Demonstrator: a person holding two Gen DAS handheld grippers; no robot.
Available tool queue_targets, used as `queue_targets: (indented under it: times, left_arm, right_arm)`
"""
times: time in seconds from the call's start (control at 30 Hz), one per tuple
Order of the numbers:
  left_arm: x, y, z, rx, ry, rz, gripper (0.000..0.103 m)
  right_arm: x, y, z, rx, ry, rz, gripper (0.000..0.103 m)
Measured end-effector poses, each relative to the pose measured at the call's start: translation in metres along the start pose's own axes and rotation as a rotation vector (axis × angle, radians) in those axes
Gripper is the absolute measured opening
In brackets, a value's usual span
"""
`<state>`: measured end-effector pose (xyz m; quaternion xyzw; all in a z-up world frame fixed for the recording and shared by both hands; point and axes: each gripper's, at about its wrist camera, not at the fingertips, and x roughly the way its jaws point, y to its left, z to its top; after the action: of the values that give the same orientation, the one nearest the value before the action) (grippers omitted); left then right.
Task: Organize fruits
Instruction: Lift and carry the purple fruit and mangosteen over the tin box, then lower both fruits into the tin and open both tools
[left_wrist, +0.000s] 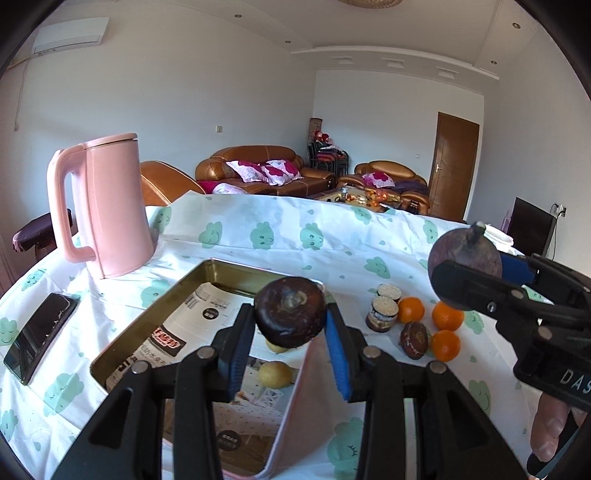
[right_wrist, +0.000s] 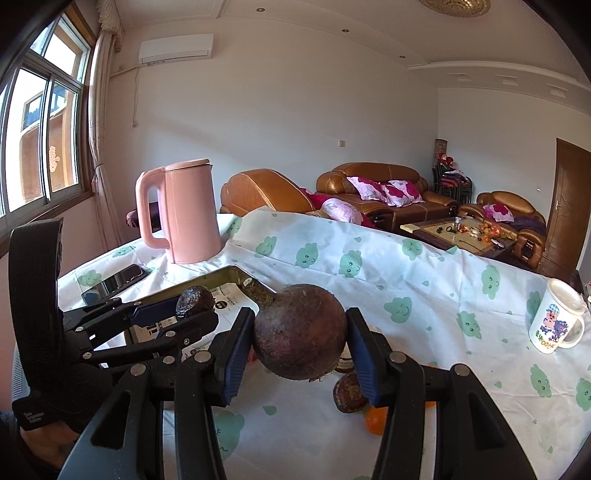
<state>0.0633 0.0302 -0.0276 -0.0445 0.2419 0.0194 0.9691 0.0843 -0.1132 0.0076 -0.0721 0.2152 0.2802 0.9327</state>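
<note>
Left gripper (left_wrist: 290, 325) clamps a flat, dark brown water chestnut (left_wrist: 290, 314) above the metal tin (left_wrist: 147, 314). Tin holds printed paper (left_wrist: 207, 314) and two yellow fruits (left_wrist: 275, 373). Right gripper (right_wrist: 299, 347) grips a rounder, stemmed, purplish-brown fruit (right_wrist: 299, 330) above the table (right_wrist: 406, 288), over loose oranges (left_wrist: 447, 315).

Left wrist view: your tin tray (left_wrist: 122, 343) sits at centre-bottom w/ two small fruits (left_wrist: 275, 373) in it. The kettle (left_wrist: 105, 210) stands behind it, upper left; the phone (left_wrist: 40, 336) lies at far left. Right of the tray, on the tablecloth (left_wrist: 295, 236), are two jars (left_wrist: 382, 314), then three oranges (left_wrist: 447, 315) & a flat fruit (left_wrist: 414, 339) between them. Right wrist view: the mug (right_wrist: 556, 321) stands at right edge.
</note>
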Motion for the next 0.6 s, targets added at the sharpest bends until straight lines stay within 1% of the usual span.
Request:
queue_targets:
  times: [0.27,0.6]
  left_arm:
    - [0.001,0.033,0.004,-0.027,0.009,0.076,0.040]
    - [0.014,0.071,0.000,-0.063,0.053,0.131,0.040]
  right_arm:
    - [0.022,0.029,0.019,-0.050,0.008,0.068,0.052]
    - [0.058,0.062,0.019,-0.063,0.050,0.141,0.052]
